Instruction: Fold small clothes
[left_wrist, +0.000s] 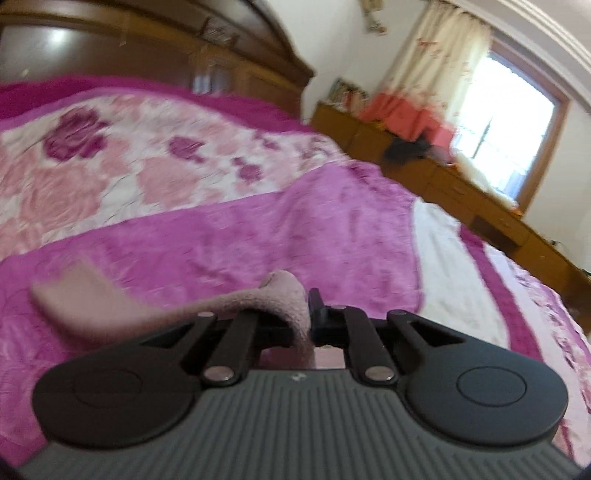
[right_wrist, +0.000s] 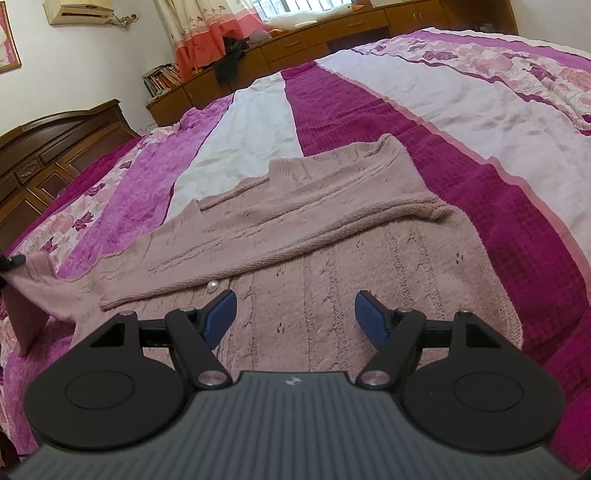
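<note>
Now the pink knitted cardigan (right_wrist: 332, 266) lies spread on the bed cover (right_wrist: 461, 122), across its dark magenta stripe and near the front edge of the bed. One sleeve is folded over the body, and a small white button (right_wrist: 212, 286) shows at the sleeve's lower edge. The right gripper (right_wrist: 293, 317) hangs just over the cardigan body with its blue fingers (right_wrist: 219, 317) wide apart and nothing between them. The left gripper (left_wrist: 308, 317) has its jaws pressed together on a part of the cardigan (left_wrist: 280, 295), lifted above the bed cover (left_wrist: 258, 229); this picture is blurred. Behind the bed stand a wooden headboard (right_wrist: 48, 158) and a long wooden cabinet (right_wrist: 295, 44) under the window.
</note>
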